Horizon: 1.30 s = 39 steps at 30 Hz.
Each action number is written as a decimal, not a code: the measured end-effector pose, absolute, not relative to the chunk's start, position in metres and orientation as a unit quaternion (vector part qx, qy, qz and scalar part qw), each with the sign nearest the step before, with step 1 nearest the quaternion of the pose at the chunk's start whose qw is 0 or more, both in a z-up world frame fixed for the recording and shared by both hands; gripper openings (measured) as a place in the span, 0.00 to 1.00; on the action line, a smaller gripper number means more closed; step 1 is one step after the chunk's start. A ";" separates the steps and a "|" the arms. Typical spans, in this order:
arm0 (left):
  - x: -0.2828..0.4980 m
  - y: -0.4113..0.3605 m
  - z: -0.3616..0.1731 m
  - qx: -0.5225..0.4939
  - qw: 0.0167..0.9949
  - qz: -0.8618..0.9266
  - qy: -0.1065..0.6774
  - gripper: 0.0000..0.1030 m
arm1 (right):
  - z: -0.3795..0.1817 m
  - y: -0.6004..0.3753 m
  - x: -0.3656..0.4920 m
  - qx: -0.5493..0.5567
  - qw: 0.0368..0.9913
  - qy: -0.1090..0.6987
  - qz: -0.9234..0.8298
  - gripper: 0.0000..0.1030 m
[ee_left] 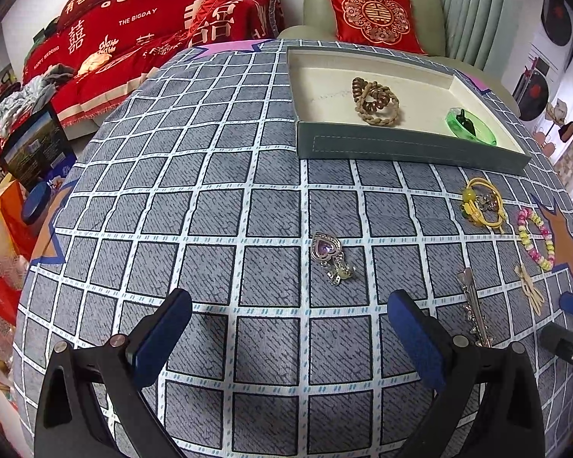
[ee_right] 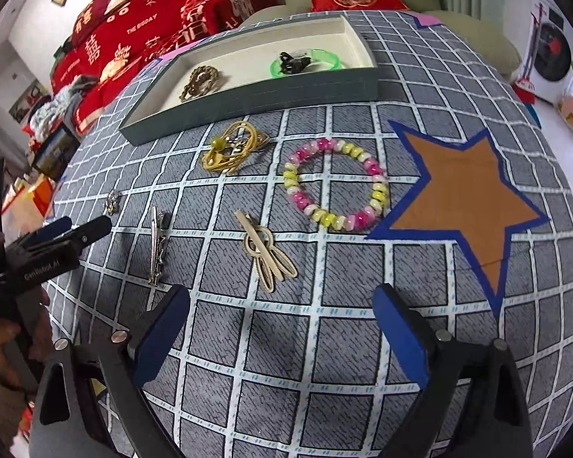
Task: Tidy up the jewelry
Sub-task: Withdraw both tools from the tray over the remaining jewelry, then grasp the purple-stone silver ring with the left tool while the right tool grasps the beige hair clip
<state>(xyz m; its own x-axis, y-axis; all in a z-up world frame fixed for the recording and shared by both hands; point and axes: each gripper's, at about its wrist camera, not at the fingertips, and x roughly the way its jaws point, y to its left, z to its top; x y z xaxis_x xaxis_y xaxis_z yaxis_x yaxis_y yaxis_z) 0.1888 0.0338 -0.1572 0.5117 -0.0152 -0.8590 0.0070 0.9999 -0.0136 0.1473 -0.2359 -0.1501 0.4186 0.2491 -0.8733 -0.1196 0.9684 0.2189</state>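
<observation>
Both grippers poised over loose jewelry, nothing grasped yet.

Left gripper [ee_left: 288, 330], jaws spread and empty, faces the purple heart clip [ee_left: 329, 256]; right gripper [ee_right: 280, 328], likewise spread, hangs near the beige hair clip [ee_right: 266, 252]. 5 pieces lie short of the tray [ee_left: 408, 145]; judged next: close on 1, lift over its near wall. Cloth between is open.

Both fisheye cameras ride close above the grey checked tablecloth [ee_left: 210, 198], tilted steeply down and looking toward the grey-walled, cream-lined tray [ee_left: 401, 145] at the far edge. The left wrist view sits further left; the right wrist view shares that tray [ee_right: 248, 95] and the pink-and-yellow beaded bracelet [ee_right: 336, 187].
</observation>
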 end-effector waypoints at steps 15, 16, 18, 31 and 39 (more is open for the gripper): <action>0.201 0.024 -0.165 -0.002 0.869 -0.012 0.495 0.99 | -0.150 -0.206 0.156 -0.010 0.852 0.512 0.108 0.74; 0.202 0.024 -0.166 -0.003 0.868 -0.012 0.496 0.99 | -0.150 -0.204 0.157 -0.014 0.853 0.511 0.108 0.72; 0.204 0.024 -0.166 -0.004 0.868 -0.012 0.496 0.98 | -0.150 -0.200 0.160 -0.020 0.853 0.510 0.109 0.70; 0.200 0.009 -0.157 0.014 0.870 -0.046 0.491 0.58 | -0.151 -0.183 0.171 -0.069 0.851 0.509 0.110 0.61; 0.196 0.009 -0.156 0.013 0.871 -0.055 0.488 0.47 | -0.150 -0.180 0.172 -0.068 0.850 0.511 0.111 0.45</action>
